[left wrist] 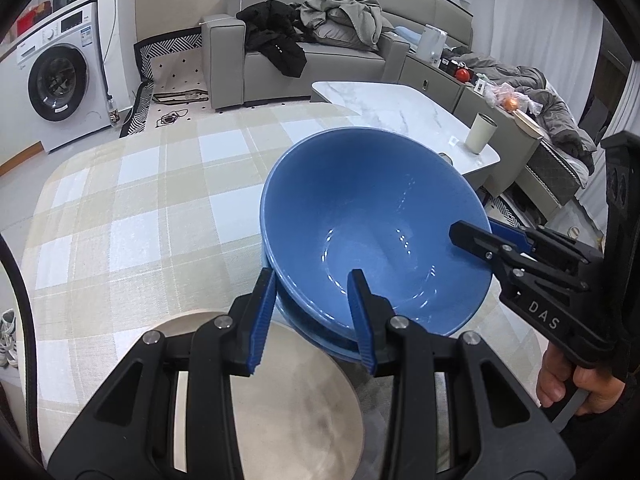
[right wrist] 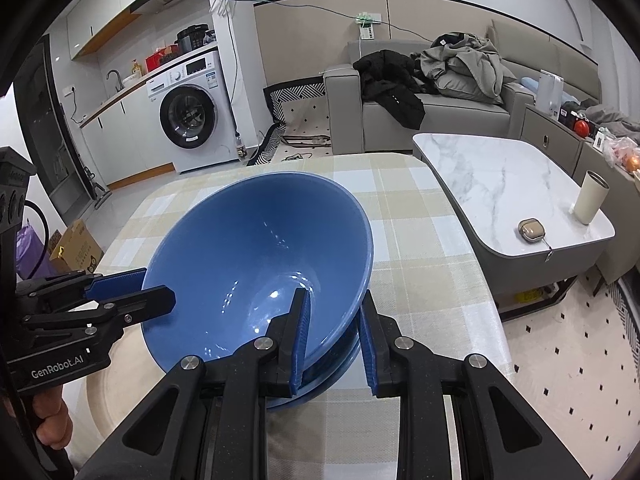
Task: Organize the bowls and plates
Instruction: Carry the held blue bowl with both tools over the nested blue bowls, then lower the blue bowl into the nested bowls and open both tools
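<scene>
A deep blue bowl (left wrist: 360,208) (right wrist: 248,248) is held from both sides above the checked tablecloth. A second blue rim (left wrist: 328,346) (right wrist: 320,384) is nested under it. My left gripper (left wrist: 316,320) (right wrist: 148,288) is shut on the bowl's near-left rim, one finger inside and one outside. My right gripper (right wrist: 336,340) (left wrist: 476,236) is shut on the opposite rim the same way. Whether the pads also pinch the lower rim I cannot tell. A round beige plate (left wrist: 288,400) (right wrist: 120,392) lies on the cloth, just below and to the left of the bowl.
The plaid tablecloth (left wrist: 140,220) (right wrist: 420,280) stretches ahead. To the right stands a marble coffee table (right wrist: 500,184) with a cream cup (right wrist: 590,198) and a small case (right wrist: 532,230). A grey sofa (right wrist: 440,112) and a washing machine (right wrist: 188,116) are beyond. A person's hand (left wrist: 560,384) grips a handle.
</scene>
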Motion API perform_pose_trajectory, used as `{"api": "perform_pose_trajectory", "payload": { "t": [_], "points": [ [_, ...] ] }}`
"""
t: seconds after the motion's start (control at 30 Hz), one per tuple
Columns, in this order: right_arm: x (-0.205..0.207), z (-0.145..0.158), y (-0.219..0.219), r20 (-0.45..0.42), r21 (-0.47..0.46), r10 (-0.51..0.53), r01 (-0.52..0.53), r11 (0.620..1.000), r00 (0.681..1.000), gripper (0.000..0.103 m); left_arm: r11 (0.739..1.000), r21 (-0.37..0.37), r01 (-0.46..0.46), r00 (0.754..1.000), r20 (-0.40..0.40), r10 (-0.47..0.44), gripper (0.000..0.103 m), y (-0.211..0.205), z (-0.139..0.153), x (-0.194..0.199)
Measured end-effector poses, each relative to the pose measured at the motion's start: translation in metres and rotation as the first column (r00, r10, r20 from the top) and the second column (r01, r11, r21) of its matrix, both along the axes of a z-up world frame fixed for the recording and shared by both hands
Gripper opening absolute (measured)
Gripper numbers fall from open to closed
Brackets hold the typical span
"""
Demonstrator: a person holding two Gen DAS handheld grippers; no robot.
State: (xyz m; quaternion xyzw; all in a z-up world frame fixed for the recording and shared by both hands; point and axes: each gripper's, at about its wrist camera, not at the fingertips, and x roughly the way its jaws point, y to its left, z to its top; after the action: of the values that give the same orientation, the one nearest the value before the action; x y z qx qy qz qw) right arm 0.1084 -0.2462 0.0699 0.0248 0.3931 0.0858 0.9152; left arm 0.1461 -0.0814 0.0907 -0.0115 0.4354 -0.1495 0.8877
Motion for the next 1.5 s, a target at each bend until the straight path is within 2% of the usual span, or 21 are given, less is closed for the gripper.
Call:
{"api": "perform_pose_trajectory", "payload": {
  "t": [0.73, 1.07, 1.23, 1.3, 1.43, 1.5],
  "points": [
    [-0.003, -0.008, 0.007, 0.002, -0.059, 0.004, -0.004, 0.998, 1.0, 0.025, 0.999, 0.041, 0.003, 1.0, -0.017, -0.002, 0.033, -0.003, -0.015, 0.006],
    [-0.004, -0.008, 0.006, -0.004, -0.046, 0.021, -0.021, 0.999, 1.0, 0.031, 0.998, 0.056, 0.006, 0.999, -0.041, -0.004, 0.034, -0.001, -0.025, 0.009],
    [-0.003, -0.008, 0.006, -0.007, -0.052, 0.027, -0.028, 0.998, 1.0, 0.035, 0.999, 0.043, 0.02, 0.999, -0.045, -0.018, 0.043, 0.0, -0.027, 0.009],
    [-0.002, -0.009, 0.006, -0.013, -0.055, 0.029, -0.03, 0.998, 0.999, 0.04, 0.999, 0.033, 0.023, 0.998, -0.059, -0.021, 0.054, 0.0, -0.029, 0.011],
    [-0.003, -0.01, 0.004, -0.02, -0.05, 0.031, -0.031, 0.998, 0.999, 0.047, 0.999, 0.034, 0.02, 0.998, -0.068, -0.017, 0.068, 0.002, -0.032, 0.01],
    [-0.005, -0.009, 0.002, -0.016, -0.046, 0.028, -0.029, 0.999, 0.999, 0.053, 0.999, 0.038, 0.015, 0.998, -0.063, -0.012, 0.079, 0.004, -0.031, 0.01]
  ]
}}
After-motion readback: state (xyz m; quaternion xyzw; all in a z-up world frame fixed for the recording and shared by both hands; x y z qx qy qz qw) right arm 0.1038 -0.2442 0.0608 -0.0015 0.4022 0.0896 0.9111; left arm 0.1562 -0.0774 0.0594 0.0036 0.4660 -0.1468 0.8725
